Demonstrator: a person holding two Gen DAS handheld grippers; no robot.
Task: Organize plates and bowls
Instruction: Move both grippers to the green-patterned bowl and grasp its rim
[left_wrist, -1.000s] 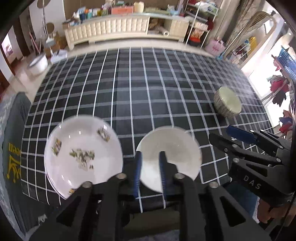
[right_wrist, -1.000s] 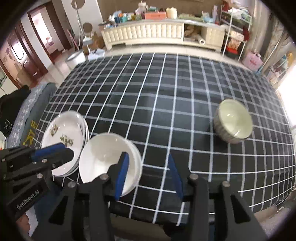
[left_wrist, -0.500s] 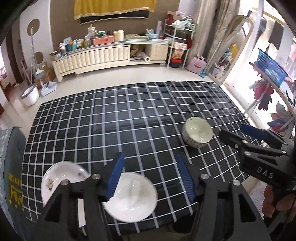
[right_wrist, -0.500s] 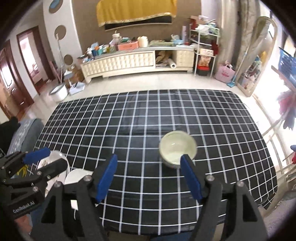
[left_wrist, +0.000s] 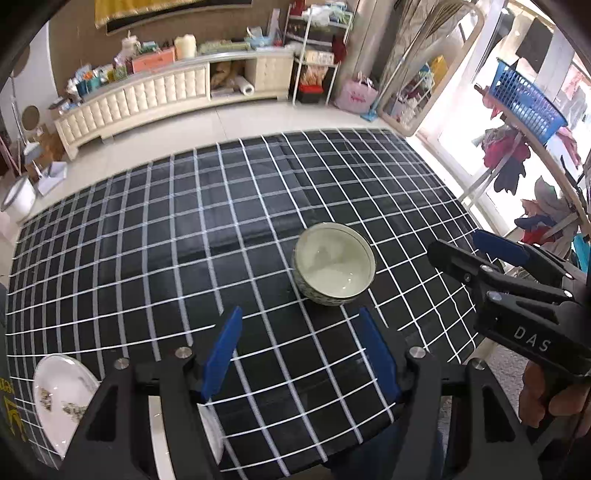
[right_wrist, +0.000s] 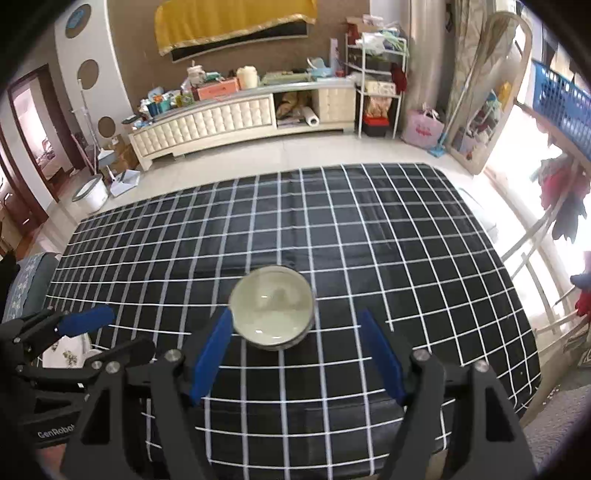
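A: Where's the ceramic bowl (right_wrist: 271, 312)?
B: On the checked worktop (right_wrist: 369, 236), at 12 o'clock from the right gripper (right_wrist: 295, 354), fingers wide, empty.
A: Left gripper (left_wrist: 301, 350)?
B: Opening, nothing between; floral plate (left_wrist: 61, 395) at 8 o'clock.

Both wrist cameras look steeply down from above the table's (left_wrist: 258, 229) near edge, facing the sideboard (right_wrist: 236, 118) at 12 o'clock. They share the checked cloth and the bowl (left_wrist: 334, 266), at 1 o'clock in the left view, dead centre, nearer, in the right (right_wrist: 272, 311).
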